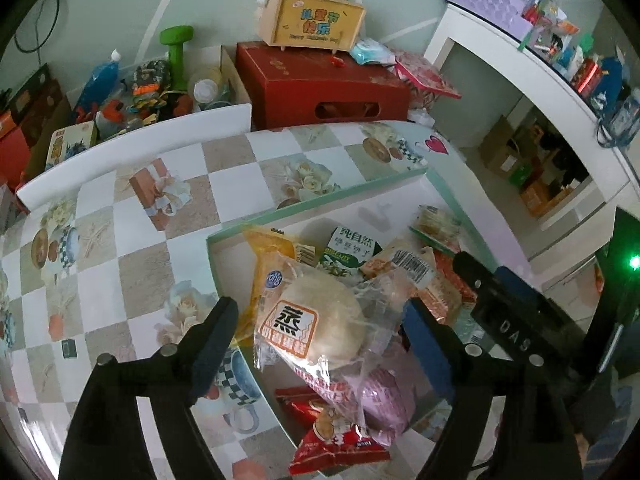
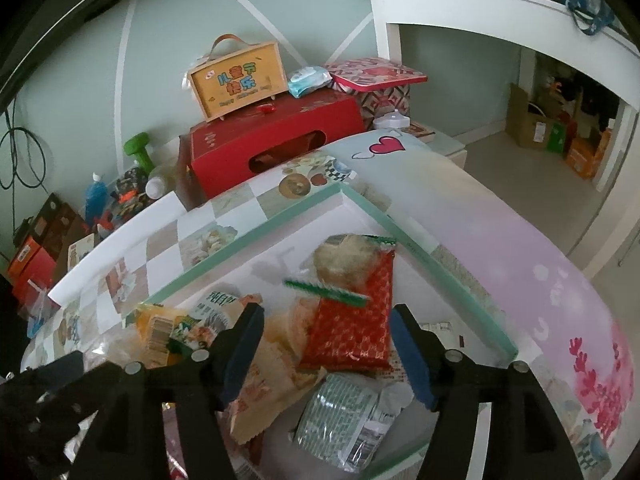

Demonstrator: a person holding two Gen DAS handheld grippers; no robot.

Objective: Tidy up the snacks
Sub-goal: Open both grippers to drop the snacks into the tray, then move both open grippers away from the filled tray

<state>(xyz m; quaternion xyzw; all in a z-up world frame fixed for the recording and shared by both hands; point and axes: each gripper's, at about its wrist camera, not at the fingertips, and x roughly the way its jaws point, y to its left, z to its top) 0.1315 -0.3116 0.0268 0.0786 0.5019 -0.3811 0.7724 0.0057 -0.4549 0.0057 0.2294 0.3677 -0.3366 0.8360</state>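
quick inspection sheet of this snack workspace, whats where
surface: table under a checkered tablecloth with flower and cup prints.
job's things: shallow green-rimmed tray holds a heap of snacks; a clear-wrapped bun lies on top, with a red crinkle-edged packet, a green biscuit pack and a yellow packet among them.
clutter: green dumbbell, bottles and toys behind the table.
grippers: left hand-held gripper open, straddling the bun; right hand-held gripper open over the red packet.
cables: dark cable on the wall.
surroundings: red box with a wooden handled case on it; white shelf unit.
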